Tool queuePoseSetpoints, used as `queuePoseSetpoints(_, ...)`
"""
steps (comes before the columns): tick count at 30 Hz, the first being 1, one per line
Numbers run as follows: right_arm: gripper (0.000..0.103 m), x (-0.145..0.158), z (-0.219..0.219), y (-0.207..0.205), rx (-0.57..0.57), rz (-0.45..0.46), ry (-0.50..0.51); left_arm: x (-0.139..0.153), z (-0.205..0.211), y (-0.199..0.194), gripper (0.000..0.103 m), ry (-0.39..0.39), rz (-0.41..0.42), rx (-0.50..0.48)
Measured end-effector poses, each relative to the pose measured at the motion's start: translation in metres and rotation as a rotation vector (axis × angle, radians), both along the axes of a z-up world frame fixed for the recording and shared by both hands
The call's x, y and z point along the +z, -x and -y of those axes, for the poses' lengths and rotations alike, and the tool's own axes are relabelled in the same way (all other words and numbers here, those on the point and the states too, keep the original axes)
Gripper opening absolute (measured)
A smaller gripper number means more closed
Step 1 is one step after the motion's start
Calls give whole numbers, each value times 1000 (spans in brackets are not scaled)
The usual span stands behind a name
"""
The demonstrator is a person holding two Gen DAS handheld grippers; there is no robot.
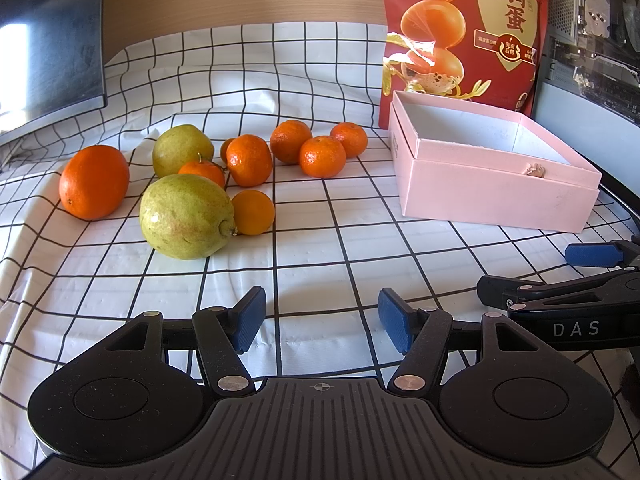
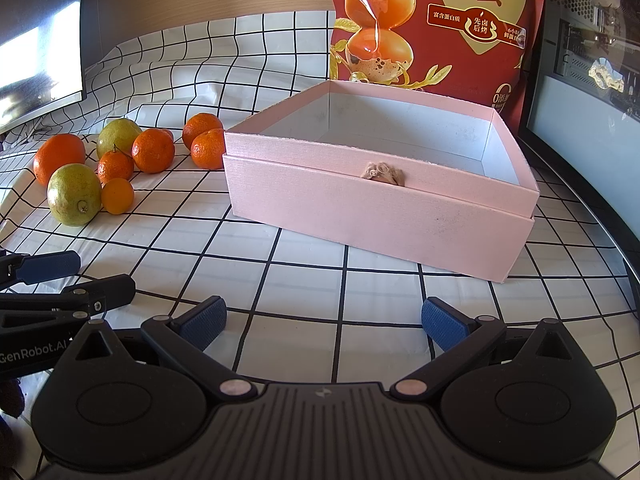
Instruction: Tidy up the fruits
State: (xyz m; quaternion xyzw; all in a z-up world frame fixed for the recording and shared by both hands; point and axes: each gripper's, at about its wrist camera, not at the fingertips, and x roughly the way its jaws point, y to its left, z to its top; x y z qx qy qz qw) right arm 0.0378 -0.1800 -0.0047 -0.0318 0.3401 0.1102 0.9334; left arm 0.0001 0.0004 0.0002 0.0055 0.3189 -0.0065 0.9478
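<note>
A heap of fruit lies on the checked cloth at the left: a big green pear in front, a second pear behind it, a large orange and several small mandarins. The same heap shows at the left of the right wrist view, with the front pear. An open pink box, with nothing in it, stands at the right. My left gripper is open over bare cloth, short of the fruit. My right gripper is open in front of the box, nothing between its fingers.
A red snack bag stands upright behind the box. A dark monitor is at the far left and computer hardware at the far right. The checked tablecloth rises in folds toward the back wall.
</note>
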Motion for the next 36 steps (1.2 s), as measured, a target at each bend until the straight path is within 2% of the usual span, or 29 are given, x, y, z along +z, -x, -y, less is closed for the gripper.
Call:
queuePoseSetpoints(9,103,0,0,0,0,0,0,0,2,1,68,-22,3,2)
queuePoseSetpoints(12,103,0,1,0,5,0,3,1,-3,0,67,19,2,-6)
queuePoseSetpoints(15,103,6,2,-8,35,-66,14,4,-8,-3,65,17,-16,-38)
queuePoseSetpoints(19,103,13,1,-16,90,-168,43,24,-36,-5,65,105,-28,12)
queuePoseSetpoints(22,103,14,2,-15,89,-184,52,44,-62,-8,63,159,-37,32)
queuePoseSetpoints(25,103,17,-2,-20,65,-215,60,56,-95,-19,63,243,-120,41)
queuePoseSetpoints(27,103,19,-8,-27,52,-255,71,61,-121,-23,63,325,-159,81)
queuePoseSetpoints(28,100,20,-13,-30,65,-277,70,64,-132,-22,63,360,-162,104)
queuePoseSetpoints(29,92,23,-19,-31,93,-283,64,68,-142,-21,63,384,-163,125)
queuePoseSetpoints(33,90,42,-50,-21,186,-180,65,77,-156,-33,63,393,-191,157)
queuePoseSetpoints(36,90,50,-70,-15,212,-113,86,77,-154,-49,63,398,-204,196)
